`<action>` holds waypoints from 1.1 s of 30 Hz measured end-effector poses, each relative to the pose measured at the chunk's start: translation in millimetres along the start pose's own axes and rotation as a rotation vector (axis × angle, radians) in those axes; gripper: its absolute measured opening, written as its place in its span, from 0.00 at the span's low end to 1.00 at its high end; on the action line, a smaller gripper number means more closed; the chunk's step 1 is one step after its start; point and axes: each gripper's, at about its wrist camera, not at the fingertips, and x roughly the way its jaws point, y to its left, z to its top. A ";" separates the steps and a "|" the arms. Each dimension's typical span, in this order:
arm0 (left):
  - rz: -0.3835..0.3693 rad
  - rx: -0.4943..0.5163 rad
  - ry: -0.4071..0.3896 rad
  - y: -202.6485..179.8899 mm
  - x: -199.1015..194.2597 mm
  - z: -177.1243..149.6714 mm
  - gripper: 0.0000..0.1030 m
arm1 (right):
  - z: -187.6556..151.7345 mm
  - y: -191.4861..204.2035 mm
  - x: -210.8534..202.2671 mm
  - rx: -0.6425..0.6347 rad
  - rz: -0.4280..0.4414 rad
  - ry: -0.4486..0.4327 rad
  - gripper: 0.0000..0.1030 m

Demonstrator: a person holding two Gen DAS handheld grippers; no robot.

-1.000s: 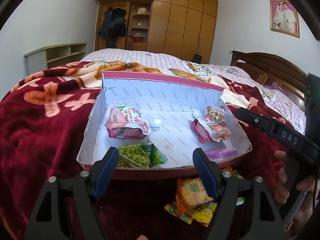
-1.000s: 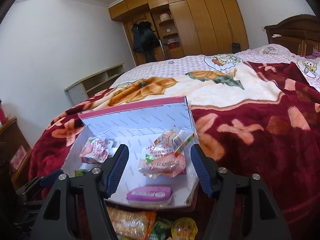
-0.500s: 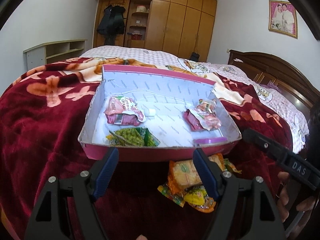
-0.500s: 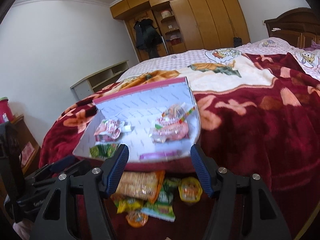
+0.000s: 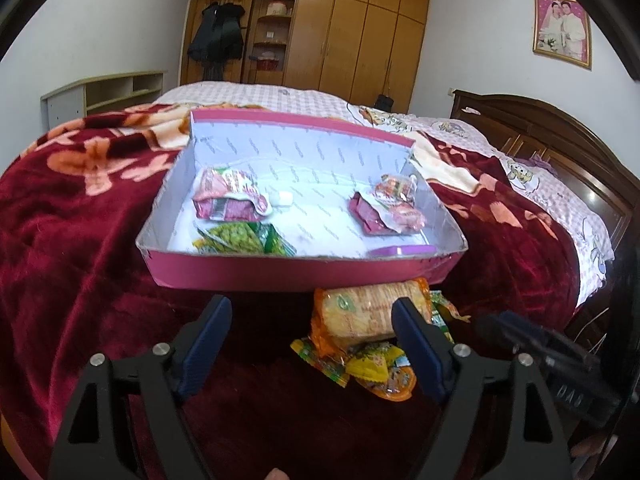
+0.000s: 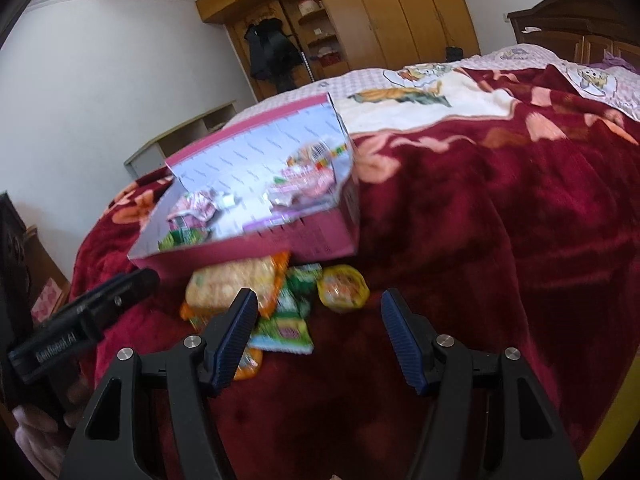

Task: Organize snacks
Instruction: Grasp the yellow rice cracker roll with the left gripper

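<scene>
Pink box [image 5: 280,276] ahead holds five snacks; pile [image 5: 372,340] between left tongs [image 5: 308,342] waits. Both tongs spread, empty; right tongs [image 6: 318,334].

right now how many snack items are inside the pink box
4: a pink spouted pouch at back left, a green pea packet front left, a pink clear-wrapped pack at right, a flat purple tin front right. Others may be hidden.

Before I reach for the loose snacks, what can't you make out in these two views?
- Snack pile: left view, the box front wall and a blue finger cover parts; how many packets is unclear.
- Same pile: right view is motion-blurred, labels unreadable.
- Purple case: only a sliver shows above the box rim.
- Left gripper and right gripper: both open, holding nothing.
</scene>
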 end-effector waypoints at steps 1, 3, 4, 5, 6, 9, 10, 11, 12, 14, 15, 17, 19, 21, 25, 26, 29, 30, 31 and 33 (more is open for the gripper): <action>0.004 -0.002 0.006 -1.3 1.7 -0.8 0.88 | -3.0 -1.3 0.4 -0.002 -0.003 0.003 0.64; 0.023 -0.003 0.012 -3.5 5.3 -1.8 0.92 | -10.1 -3.3 0.1 -0.009 -0.008 0.009 0.64; 0.038 -0.003 0.014 -5.1 7.5 -2.1 0.94 | -13.7 -4.5 -0.4 -0.013 -0.011 0.010 0.64; 0.051 -0.002 0.017 -7.0 9.7 -2.6 0.96 | -16.3 -5.2 -0.5 -0.017 -0.012 0.011 0.64; 0.056 0.000 0.020 -8.8 11.6 -3.1 0.97 | -18.5 -5.6 0.0 -0.021 -0.014 0.010 0.64; 0.050 0.008 0.037 -15.8 18.1 -4.2 1.00 | -23.6 -3.5 -0.6 -0.043 -0.016 0.005 0.64; 0.045 0.010 0.039 -18.5 19.7 -4.5 1.00 | -25.6 -1.7 -0.6 -0.058 -0.018 0.003 0.64; 0.043 0.012 0.041 -21.7 21.5 -4.4 1.00 | -27.2 -0.3 -0.5 -0.069 -0.018 0.001 0.64; 0.046 0.010 0.043 -24.2 23.4 -4.1 1.00 | -29.1 0.9 0.1 -0.080 -0.016 0.000 0.64; 0.050 -0.003 0.043 -28.2 27.4 -3.1 1.00 | -32.1 0.2 3.2 -0.082 -0.001 0.011 0.64; 0.043 -0.010 0.046 -29.9 30.0 -2.4 1.00 | -33.4 -0.8 4.5 -0.079 0.004 0.017 0.64; 0.022 -0.017 0.050 -32.7 34.3 -1.4 1.00 | -36.6 -1.9 6.0 -0.078 0.009 0.017 0.64; 0.010 -0.021 0.057 -35.4 39.1 -0.8 1.00 | -38.8 -1.6 5.0 -0.087 0.014 0.010 0.64; -0.001 -0.011 0.070 -39.9 44.3 0.0 1.00 | -40.1 -1.7 4.5 -0.087 0.021 0.007 0.64; 0.002 0.035 0.104 -51.7 57.2 1.0 1.00 | -43.2 -5.4 4.1 -0.077 0.039 0.000 0.64; 0.005 0.047 0.116 -54.5 62.0 0.9 1.00 | -43.5 -5.6 3.9 -0.077 0.040 -0.002 0.64; 0.031 0.057 0.164 -58.3 76.8 -1.3 1.00 | -43.3 -4.8 4.0 -0.082 0.040 -0.004 0.64; 0.036 0.051 0.167 -58.3 79.6 -2.0 1.00 | -43.4 -4.7 4.2 -0.083 0.039 -0.004 0.64; 0.036 0.039 0.167 -57.4 81.5 -2.2 1.00 | -43.5 -4.8 4.5 -0.083 0.039 -0.003 0.64; 0.028 0.018 0.168 -55.7 83.2 -2.2 1.00 | -43.5 -4.7 4.4 -0.083 0.040 -0.004 0.64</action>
